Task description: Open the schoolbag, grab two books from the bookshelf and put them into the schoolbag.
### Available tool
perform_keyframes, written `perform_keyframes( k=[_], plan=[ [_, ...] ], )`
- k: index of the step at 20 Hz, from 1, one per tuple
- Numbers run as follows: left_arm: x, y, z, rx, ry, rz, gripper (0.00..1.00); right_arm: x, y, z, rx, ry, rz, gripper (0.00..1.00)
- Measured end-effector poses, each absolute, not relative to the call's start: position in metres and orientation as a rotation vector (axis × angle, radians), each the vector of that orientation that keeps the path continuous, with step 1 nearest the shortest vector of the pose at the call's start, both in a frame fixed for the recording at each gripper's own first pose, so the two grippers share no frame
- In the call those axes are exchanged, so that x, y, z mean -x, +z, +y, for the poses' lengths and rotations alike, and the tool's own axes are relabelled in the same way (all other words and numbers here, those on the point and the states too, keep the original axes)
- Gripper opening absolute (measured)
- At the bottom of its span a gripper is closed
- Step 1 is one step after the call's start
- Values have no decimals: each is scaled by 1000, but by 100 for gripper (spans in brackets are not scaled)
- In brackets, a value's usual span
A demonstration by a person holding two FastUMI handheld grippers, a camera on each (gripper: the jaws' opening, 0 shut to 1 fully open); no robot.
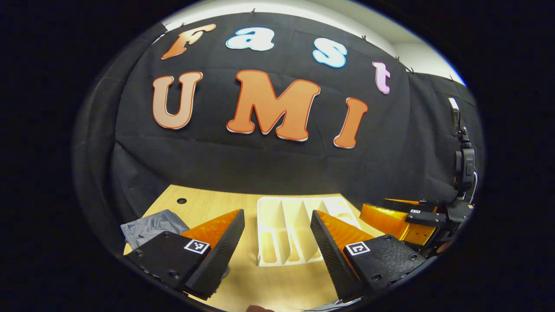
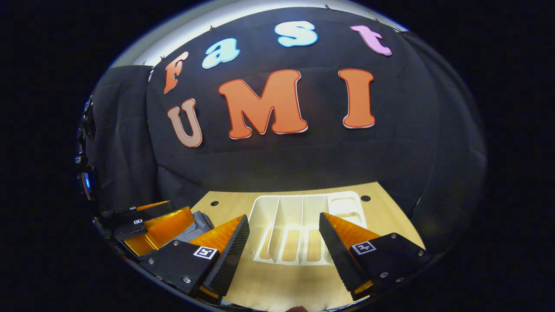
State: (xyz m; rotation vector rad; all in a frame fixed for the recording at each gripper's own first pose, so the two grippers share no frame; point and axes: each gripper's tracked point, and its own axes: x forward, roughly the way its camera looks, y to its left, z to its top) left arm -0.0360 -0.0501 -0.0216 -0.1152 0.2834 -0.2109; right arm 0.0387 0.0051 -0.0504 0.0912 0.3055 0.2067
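A white bookshelf rack (image 1: 295, 225) with upright dividers lies on the wooden table (image 1: 208, 203), and its compartments look bare. My left gripper (image 1: 277, 214) is open just in front of it with nothing between the fingers. A crumpled grey schoolbag (image 1: 151, 225) lies at the table's left edge, partly hidden by the left finger. In the right gripper view the same rack (image 2: 290, 208) sits straight ahead of my open right gripper (image 2: 284, 216). The left gripper (image 2: 147, 216) shows at the left there, over the grey bag (image 2: 197, 223). The right gripper (image 1: 392, 210) shows at the right in the left gripper view.
Black cloth walls close off the back and sides of the table. A dark camera device on a stand (image 1: 464, 164) rises at the right edge. Small round holes (image 2: 365, 198) mark the tabletop's far corners. Bare wood (image 2: 286, 281) lies between the rack and the near edge.
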Motion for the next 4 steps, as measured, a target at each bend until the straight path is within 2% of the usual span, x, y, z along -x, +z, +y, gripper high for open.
perform_keyframes(
  k=[4],
  plan=[
    [42,2,-62,107,-156,146,98,-43,-15,-9,-78,197,178,96]
  ],
)
